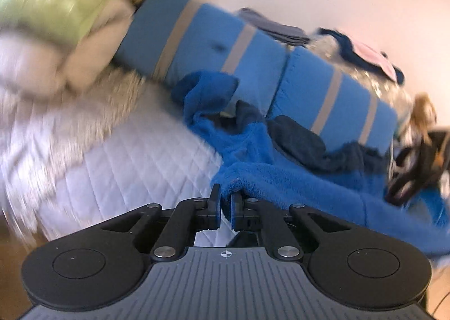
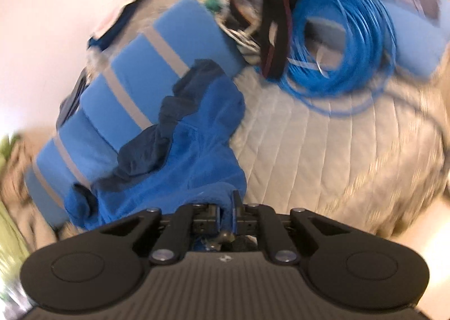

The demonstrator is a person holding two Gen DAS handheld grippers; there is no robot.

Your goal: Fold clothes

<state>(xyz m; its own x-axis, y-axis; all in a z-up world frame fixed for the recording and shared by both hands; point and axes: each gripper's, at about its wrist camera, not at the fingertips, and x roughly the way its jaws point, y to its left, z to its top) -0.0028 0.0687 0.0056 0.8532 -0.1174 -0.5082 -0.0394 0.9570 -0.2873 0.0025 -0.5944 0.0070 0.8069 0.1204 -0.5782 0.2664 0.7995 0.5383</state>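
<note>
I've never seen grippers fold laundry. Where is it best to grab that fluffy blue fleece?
Probably along its thick near hem, coming in from the bed's open quilted side. Both the left gripper and right gripper are shut on that edge of the blue fleece, where the fabric bunches into a firm ridge.

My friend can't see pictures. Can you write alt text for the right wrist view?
The right gripper is shut on the edge of a fuzzy blue garment on a white quilted bed. Behind lie a blue cushion with grey stripes and a coil of blue cable.
</note>
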